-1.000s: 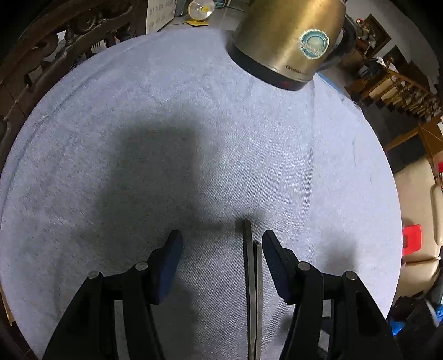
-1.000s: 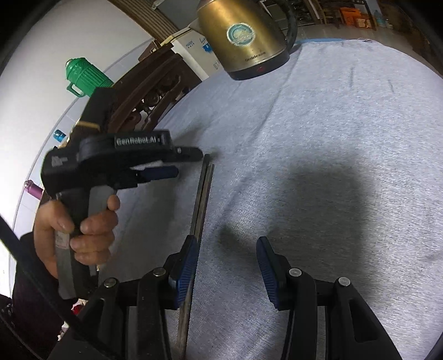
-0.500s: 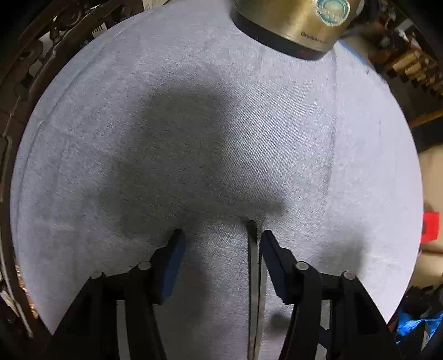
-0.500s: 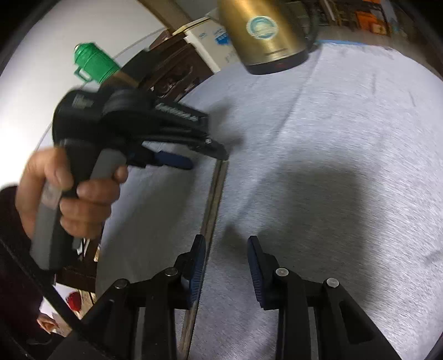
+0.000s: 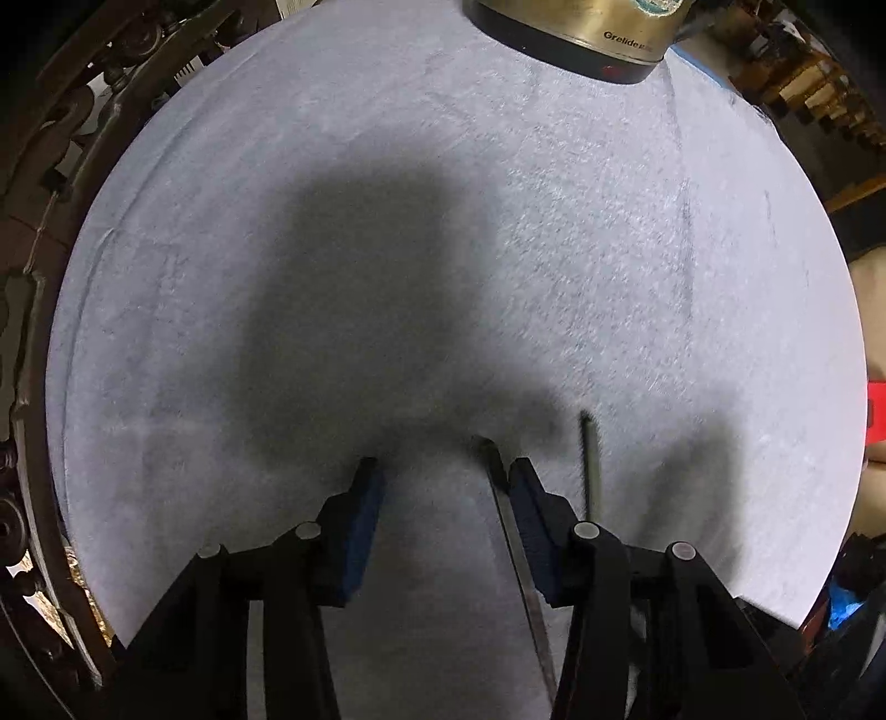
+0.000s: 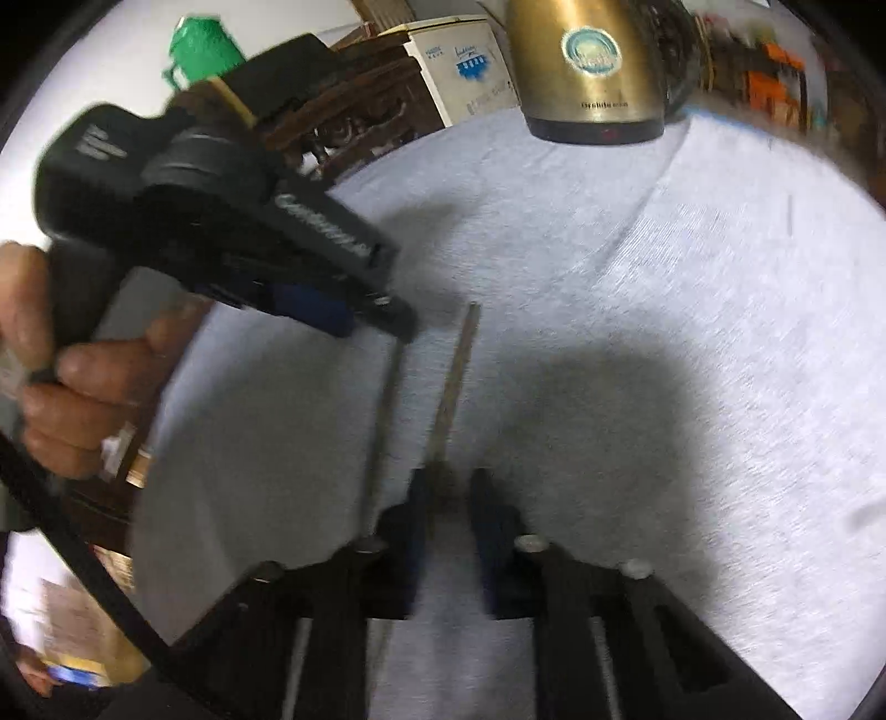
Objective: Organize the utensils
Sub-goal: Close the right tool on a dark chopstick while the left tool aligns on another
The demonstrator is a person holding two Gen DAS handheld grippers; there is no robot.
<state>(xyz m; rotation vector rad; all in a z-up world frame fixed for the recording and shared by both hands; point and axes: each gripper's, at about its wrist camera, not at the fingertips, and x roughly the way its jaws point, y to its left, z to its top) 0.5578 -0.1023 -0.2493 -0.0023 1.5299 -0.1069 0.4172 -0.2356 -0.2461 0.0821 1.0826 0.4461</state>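
Left gripper (image 5: 443, 487) over two chopsticks on a grey-clothed round worktop (image 5: 637, 249).

Its blue-padded fingers (image 5: 362, 515) point down at the cloth and have just been closing, with a gap still between them. One chopstick (image 5: 512, 543) lies flat inside that gap, right against the right-hand finger, well clear of the left one. The second chopstick (image 5: 591, 471) lies outside, just beside that finger. A brass-coloured kettle (image 5: 576, 39) stands at the far edge, and dark carved wood (image 5: 39, 183) curves round the left rim.

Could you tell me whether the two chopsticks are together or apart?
Apart: one chopstick runs into the right gripper, the other chopstick lies beside it, bare cloth between them.
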